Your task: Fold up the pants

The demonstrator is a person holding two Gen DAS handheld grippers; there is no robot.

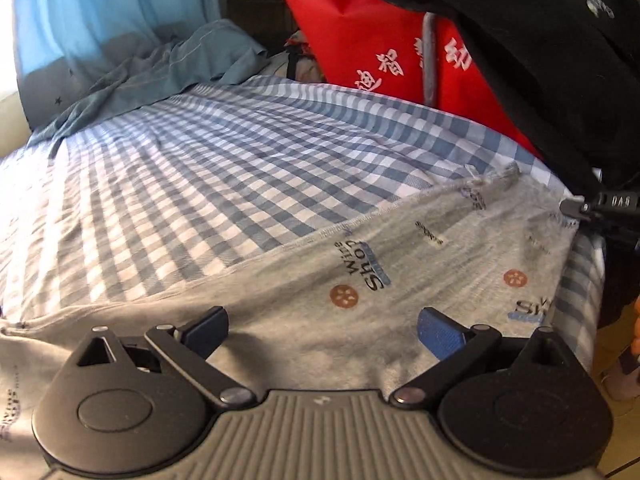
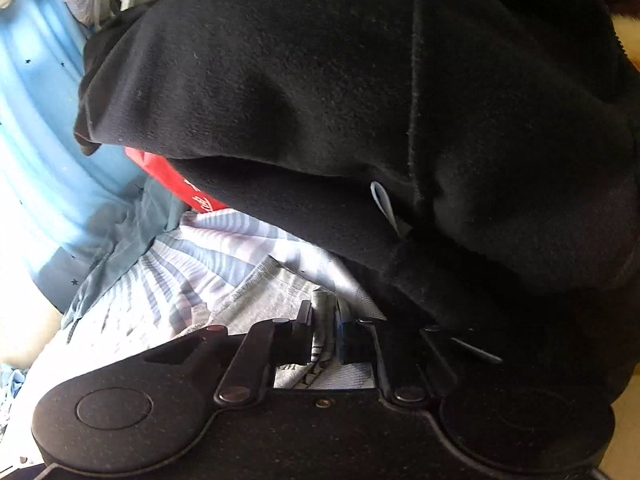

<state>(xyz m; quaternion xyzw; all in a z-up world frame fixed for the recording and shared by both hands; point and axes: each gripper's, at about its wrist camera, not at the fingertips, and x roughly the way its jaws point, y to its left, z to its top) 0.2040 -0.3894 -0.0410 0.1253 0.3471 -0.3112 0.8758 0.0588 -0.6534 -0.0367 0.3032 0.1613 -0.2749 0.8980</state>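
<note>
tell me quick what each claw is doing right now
Left claw: open, empty, over the grey printed cotton pants.
Right claw: closed on a fold of those pants.

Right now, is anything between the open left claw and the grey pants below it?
Nothing visible. The left claw hangs open directly over the grey pants, bare fabric between its fingers. The right claw already pinches the pants' edge, under a black sleeve.
</note>
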